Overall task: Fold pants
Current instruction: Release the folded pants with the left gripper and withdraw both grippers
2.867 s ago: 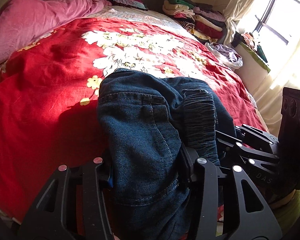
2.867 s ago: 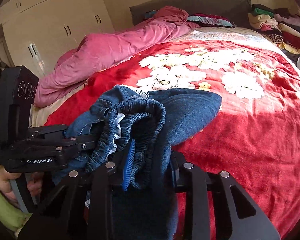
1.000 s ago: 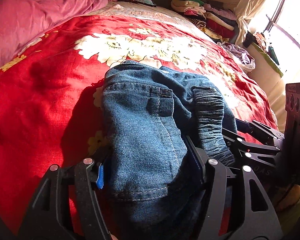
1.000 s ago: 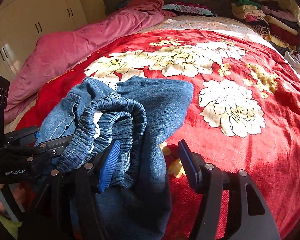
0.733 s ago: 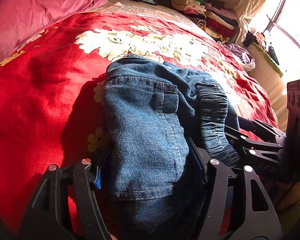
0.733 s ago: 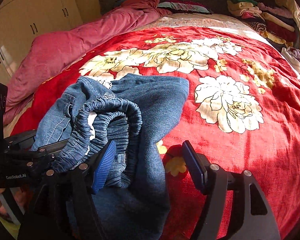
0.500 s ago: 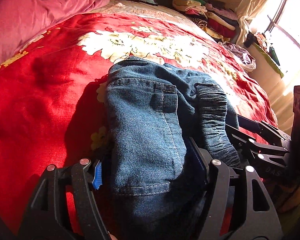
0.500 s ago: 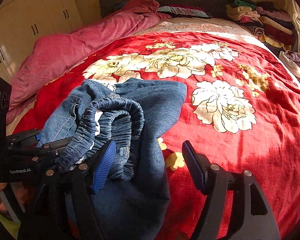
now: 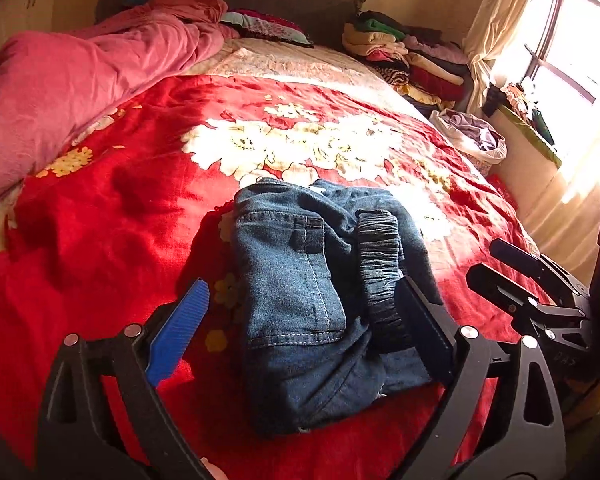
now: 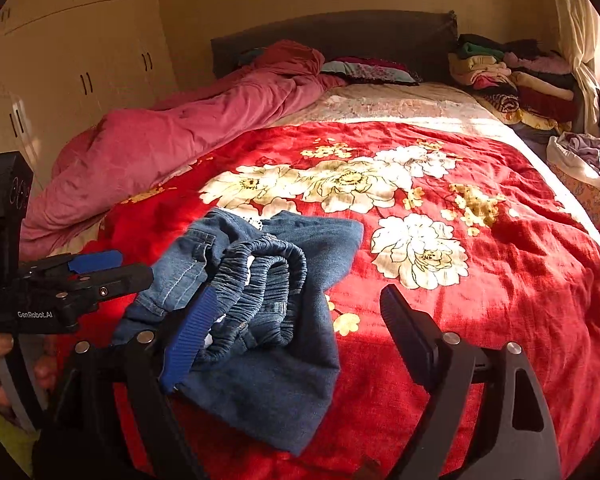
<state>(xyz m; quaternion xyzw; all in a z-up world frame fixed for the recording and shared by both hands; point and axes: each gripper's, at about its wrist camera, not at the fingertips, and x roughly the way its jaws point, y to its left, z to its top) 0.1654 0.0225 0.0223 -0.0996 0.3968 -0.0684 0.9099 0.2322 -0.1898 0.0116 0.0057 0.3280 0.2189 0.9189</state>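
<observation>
The blue denim pants (image 9: 320, 292) lie folded in a compact bundle on the red floral bedspread (image 9: 100, 240), elastic waistband on the right side. They also show in the right wrist view (image 10: 260, 300). My left gripper (image 9: 304, 320) is open, fingers either side of the bundle's near end, holding nothing. My right gripper (image 10: 296, 320) is open and empty, its left finger beside the waistband. Each gripper shows in the other's view: the right gripper (image 9: 540, 280) at right, the left gripper (image 10: 80, 276) at left.
A pink duvet (image 9: 60, 80) lies along the bed's left side. Stacked folded clothes (image 9: 400, 56) sit at the far right corner by the headboard. A bag of laundry (image 9: 472, 140) stands beside the bed near the window. Wardrobe doors (image 10: 60, 60) are at left.
Both grippers have opened and let go of the pants, then pulled back and up. The folded pants now rest on the bedspread.
</observation>
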